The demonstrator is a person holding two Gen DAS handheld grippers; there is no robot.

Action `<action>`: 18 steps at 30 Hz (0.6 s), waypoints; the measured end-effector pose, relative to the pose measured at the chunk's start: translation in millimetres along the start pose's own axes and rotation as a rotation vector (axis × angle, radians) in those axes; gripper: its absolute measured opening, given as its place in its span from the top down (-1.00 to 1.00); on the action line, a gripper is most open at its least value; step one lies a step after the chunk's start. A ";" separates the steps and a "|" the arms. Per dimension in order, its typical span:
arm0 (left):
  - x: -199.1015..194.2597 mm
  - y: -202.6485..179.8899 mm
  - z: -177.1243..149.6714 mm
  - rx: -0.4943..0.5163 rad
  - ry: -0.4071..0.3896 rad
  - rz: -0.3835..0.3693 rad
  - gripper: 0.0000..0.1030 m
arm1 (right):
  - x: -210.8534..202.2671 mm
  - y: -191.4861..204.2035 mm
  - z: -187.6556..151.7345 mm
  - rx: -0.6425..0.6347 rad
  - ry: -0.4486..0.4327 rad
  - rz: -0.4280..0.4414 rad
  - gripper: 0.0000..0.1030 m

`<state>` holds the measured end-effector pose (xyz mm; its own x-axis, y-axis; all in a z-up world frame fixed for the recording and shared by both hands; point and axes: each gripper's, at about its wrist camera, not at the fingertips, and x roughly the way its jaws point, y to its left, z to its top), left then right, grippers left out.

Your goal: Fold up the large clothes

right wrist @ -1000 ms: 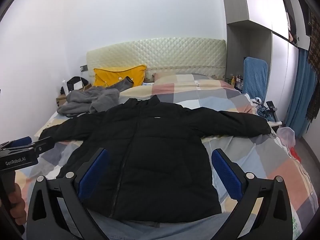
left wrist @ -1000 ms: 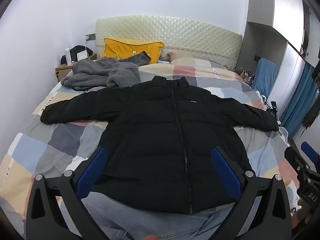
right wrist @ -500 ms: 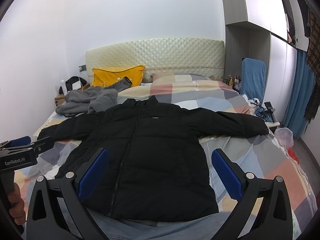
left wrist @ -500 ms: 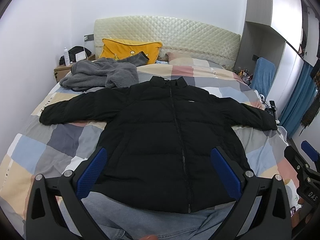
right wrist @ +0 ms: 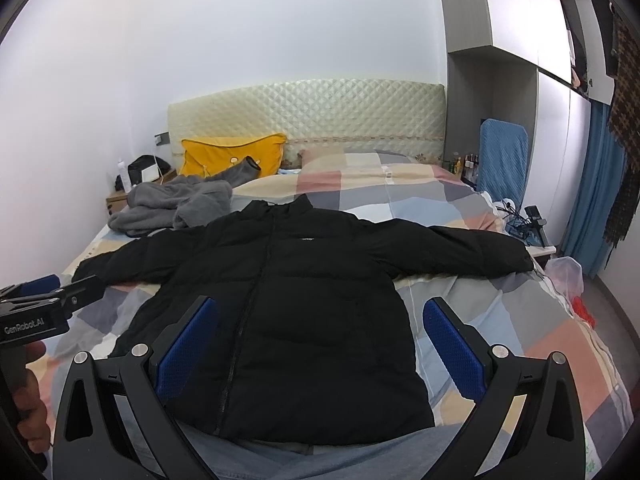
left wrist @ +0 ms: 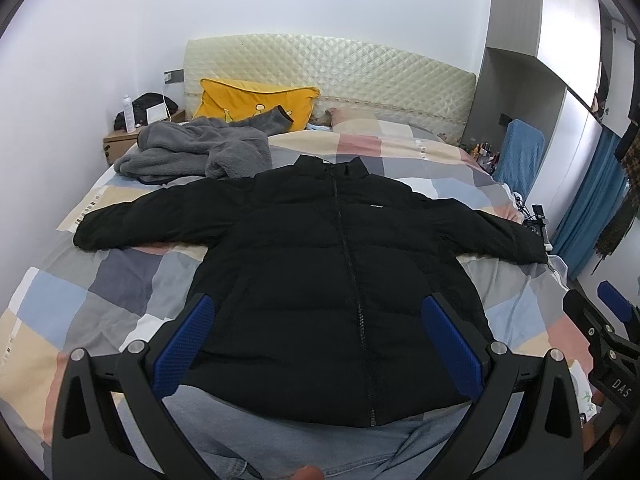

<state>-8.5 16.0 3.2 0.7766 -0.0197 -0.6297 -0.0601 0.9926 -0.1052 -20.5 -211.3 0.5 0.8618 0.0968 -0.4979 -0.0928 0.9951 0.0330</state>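
Black jacket [left wrist: 340, 280] spread flat on checked bed [left wrist: 80, 304], zipped, sleeves out, hem over what may be jeans [left wrist: 280, 444]. Left tongs [left wrist: 320, 344] and right tongs [right wrist: 320, 344] wide open, empty, above hem.

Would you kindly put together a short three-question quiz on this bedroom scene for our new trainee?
1. True or false: the black jacket lies spread flat on the bed, zipped, with both sleeves stretched out.
2. Which item lies nearest the jacket's collar? A) grey fleece garment B) yellow pillow C) blue curtain
3. Fill in: the jaws of the left gripper and right gripper are both ____ and hold nothing.

Key: 1 true; 2 A; 3 open.
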 end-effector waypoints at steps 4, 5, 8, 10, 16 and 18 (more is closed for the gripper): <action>-1.0 1.2 -0.1 0.001 0.000 0.009 -1.00 | 1.1 0.7 0.3 -0.001 0.003 0.004 -1.00; -0.9 1.2 -0.3 0.002 0.001 0.013 -1.00 | 1.6 1.0 0.1 0.000 0.004 0.005 -1.00; -0.1 1.2 -0.5 0.003 0.008 0.020 -1.00 | 3.7 -0.7 -0.6 0.007 0.012 0.014 -1.00; 5.2 -4.6 -0.1 0.004 0.010 0.029 -1.00 | 4.9 -1.0 -1.0 0.007 0.014 0.012 -1.00; 4.9 -4.4 -0.2 0.001 0.010 0.031 -1.00 | 5.0 0.5 1.3 -0.009 0.007 -0.001 -1.00; 5.0 -4.3 0.2 -0.003 0.008 0.032 -1.00 | 5.7 0.5 0.5 -0.010 0.005 0.002 -1.00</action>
<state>-4.2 11.7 0.8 0.7693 0.0110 -0.6388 -0.0867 0.9924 -0.0873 -15.4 -210.2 -1.9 0.8590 0.0987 -0.5023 -0.0996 0.9947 0.0251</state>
